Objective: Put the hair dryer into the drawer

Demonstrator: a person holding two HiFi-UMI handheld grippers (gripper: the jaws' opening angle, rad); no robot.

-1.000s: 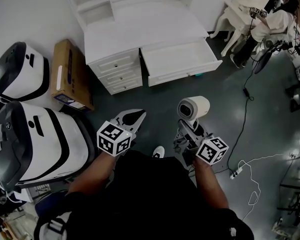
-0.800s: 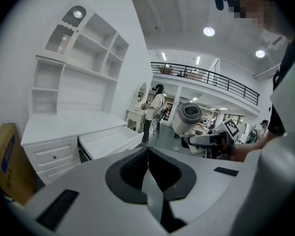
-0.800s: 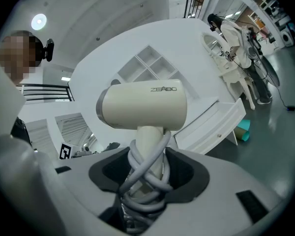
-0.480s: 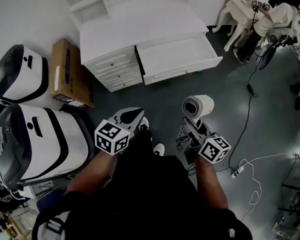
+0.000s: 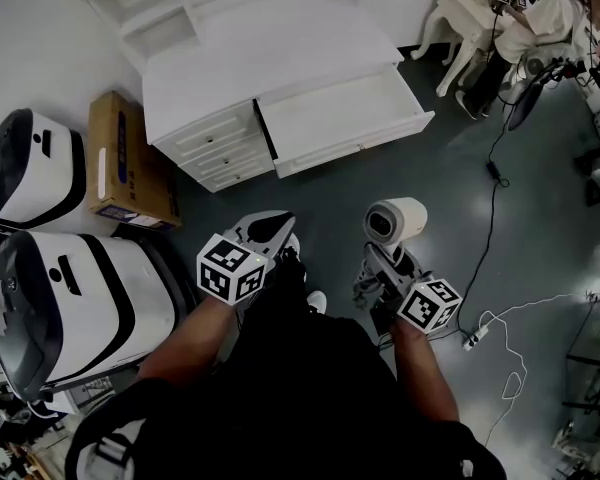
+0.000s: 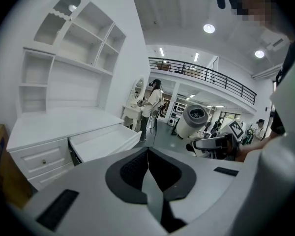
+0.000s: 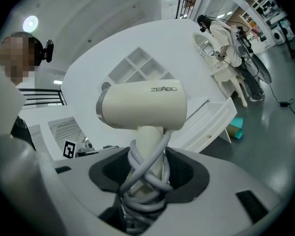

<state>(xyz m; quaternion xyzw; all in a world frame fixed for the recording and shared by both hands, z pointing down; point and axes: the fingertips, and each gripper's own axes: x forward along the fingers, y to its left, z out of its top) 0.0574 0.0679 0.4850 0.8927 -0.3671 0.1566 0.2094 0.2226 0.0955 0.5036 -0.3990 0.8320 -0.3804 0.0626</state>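
A cream hair dryer (image 5: 392, 220) stands upright in my right gripper (image 5: 380, 260), which is shut on its handle. Its grey cord is wound round that handle (image 7: 146, 173). The barrel (image 7: 142, 104) lies crosswise above the jaws of the right gripper (image 7: 147, 183). The white desk's wide drawer (image 5: 342, 118) is pulled open and shows nothing inside; it lies ahead across the dark floor, apart from both grippers. My left gripper (image 5: 268, 228) is shut and holds nothing, its jaws meeting in a thin line (image 6: 147, 166). From there the drawer (image 6: 105, 142) shows to the left and the hair dryer (image 6: 194, 119) to the right.
Three small shut drawers (image 5: 215, 146) sit left of the open one. A cardboard box (image 5: 120, 158) and two white-and-black machines (image 5: 70, 298) stand at the left. A white cable and power strip (image 5: 475, 340) lie on the floor at right. A person sits at a white table (image 5: 540, 23) far right.
The desk and open drawer have slid a little left in the head view. Both grippers hold about the same place, the right one with the hair dryer in it throughout.
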